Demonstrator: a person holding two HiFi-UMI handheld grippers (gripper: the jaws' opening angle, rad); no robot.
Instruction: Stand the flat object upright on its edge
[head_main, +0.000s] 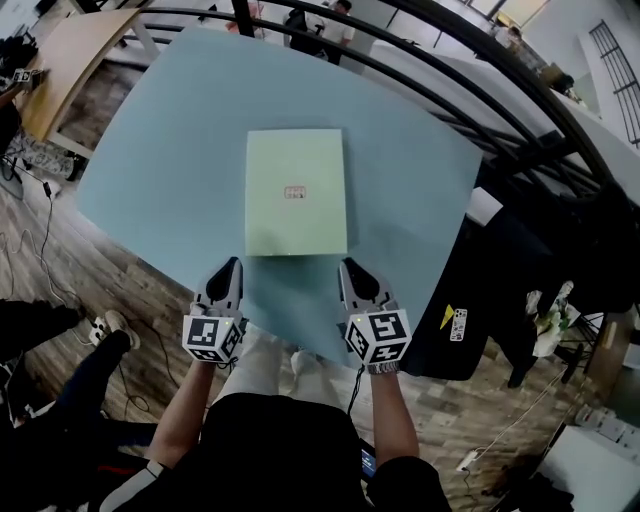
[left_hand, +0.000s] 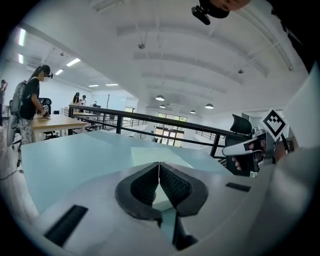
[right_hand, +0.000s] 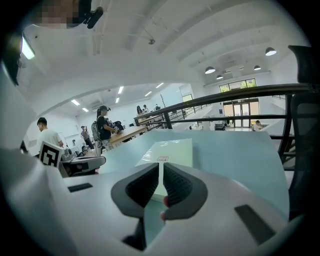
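A flat pale-green box (head_main: 296, 192) with a small label on top lies flat in the middle of the blue table (head_main: 160, 180). My left gripper (head_main: 227, 266) hovers just short of the box's near left corner, jaws shut and empty. My right gripper (head_main: 349, 268) sits by the near right corner, also shut with nothing in it. In the left gripper view the shut gripper (left_hand: 159, 165) points at the box (left_hand: 150, 152), and the right gripper shows at the far right. In the right gripper view the box (right_hand: 172, 150) lies straight ahead of the closed gripper (right_hand: 160, 167).
A black railing (head_main: 420, 60) runs behind the table's far and right sides. A wooden table (head_main: 70, 60) stands at the back left with people near it. Cables lie on the wood floor (head_main: 40, 230) at left. A dark chair (left_hand: 240, 125) stands beyond the table.
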